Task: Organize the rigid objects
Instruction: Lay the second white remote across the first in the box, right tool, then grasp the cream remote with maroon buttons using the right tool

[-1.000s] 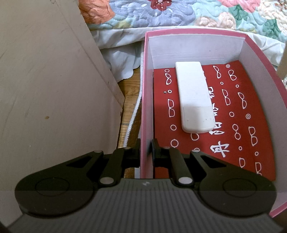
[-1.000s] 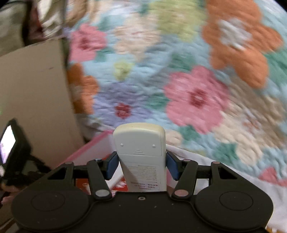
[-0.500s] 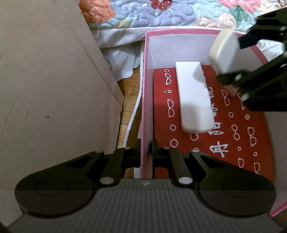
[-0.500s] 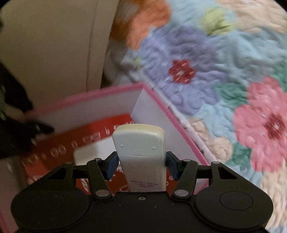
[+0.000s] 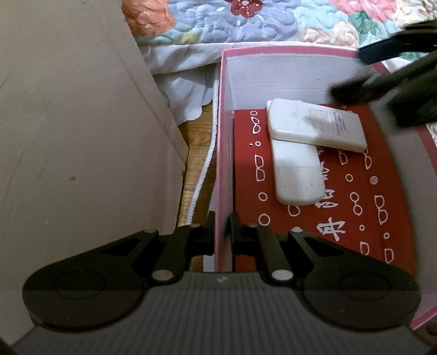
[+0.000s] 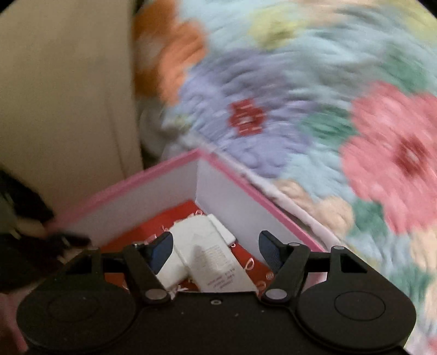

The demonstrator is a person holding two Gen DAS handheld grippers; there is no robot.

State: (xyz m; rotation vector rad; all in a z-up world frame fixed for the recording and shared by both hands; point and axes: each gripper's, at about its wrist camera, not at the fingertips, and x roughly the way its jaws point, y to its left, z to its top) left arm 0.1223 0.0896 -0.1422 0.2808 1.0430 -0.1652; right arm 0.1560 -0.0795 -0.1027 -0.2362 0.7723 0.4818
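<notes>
A pink box (image 5: 223, 153) with a red patterned floor holds two white remotes. One remote (image 5: 297, 174) lies lengthwise; the second remote (image 5: 316, 124) lies face down across its far end. My left gripper (image 5: 221, 226) is shut on the box's left wall. My right gripper (image 6: 215, 244) is open and empty above the box's far right corner; it shows blurred in the left wrist view (image 5: 387, 82). Both remotes show between its fingers in the right wrist view (image 6: 202, 251).
A flowered quilt (image 5: 245, 19) on a bed lies behind the box. A beige cardboard panel (image 5: 76, 136) stands to the left. A strip of wooden floor (image 5: 195, 163) shows between panel and box.
My right gripper carried the second remote over the box, opened and released it across the first remote, and is pulling back. My left gripper kept its hold on the box wall.
</notes>
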